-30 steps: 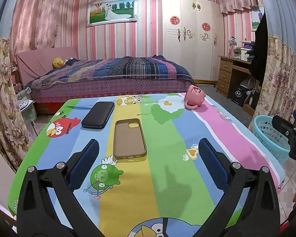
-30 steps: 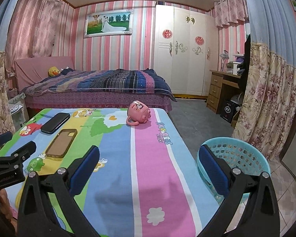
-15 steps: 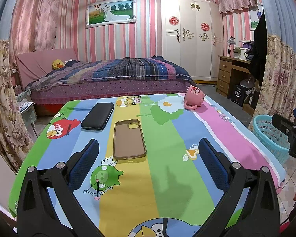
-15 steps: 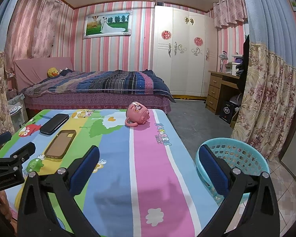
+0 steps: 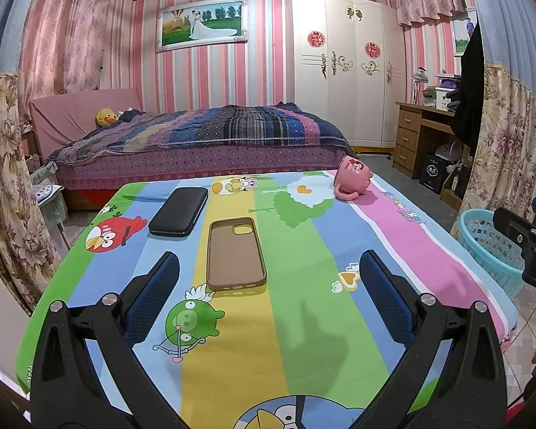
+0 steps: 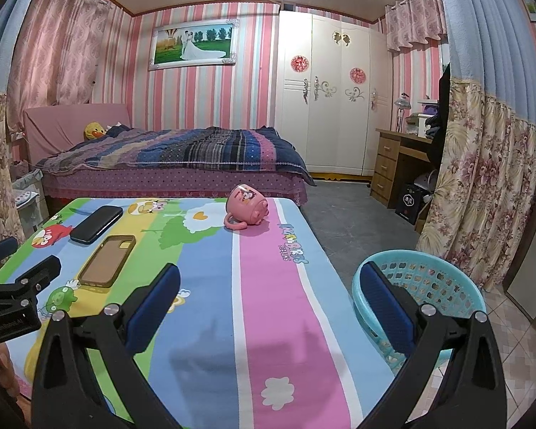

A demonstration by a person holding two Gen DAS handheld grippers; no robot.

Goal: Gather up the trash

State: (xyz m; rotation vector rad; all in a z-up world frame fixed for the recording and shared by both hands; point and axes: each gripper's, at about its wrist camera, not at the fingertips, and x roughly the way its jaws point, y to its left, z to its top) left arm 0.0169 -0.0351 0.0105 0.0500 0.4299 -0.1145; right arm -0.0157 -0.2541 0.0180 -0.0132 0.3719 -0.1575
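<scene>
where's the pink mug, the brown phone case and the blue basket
pink mug [image 6: 248, 203], right wrist view, on its tipped-over body
brown phone case [image 5: 235, 254], left wrist view, on its inner back panel
blue basket [image 6: 443, 275], right wrist view, on its far inner wall

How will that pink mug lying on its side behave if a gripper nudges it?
The pink mug lies tipped, handle touching the tablecloth, so it would probably pivot on the handle rather than roll. It looks rigid and glossy, likely slippery between pads, possibly breakable.
</scene>
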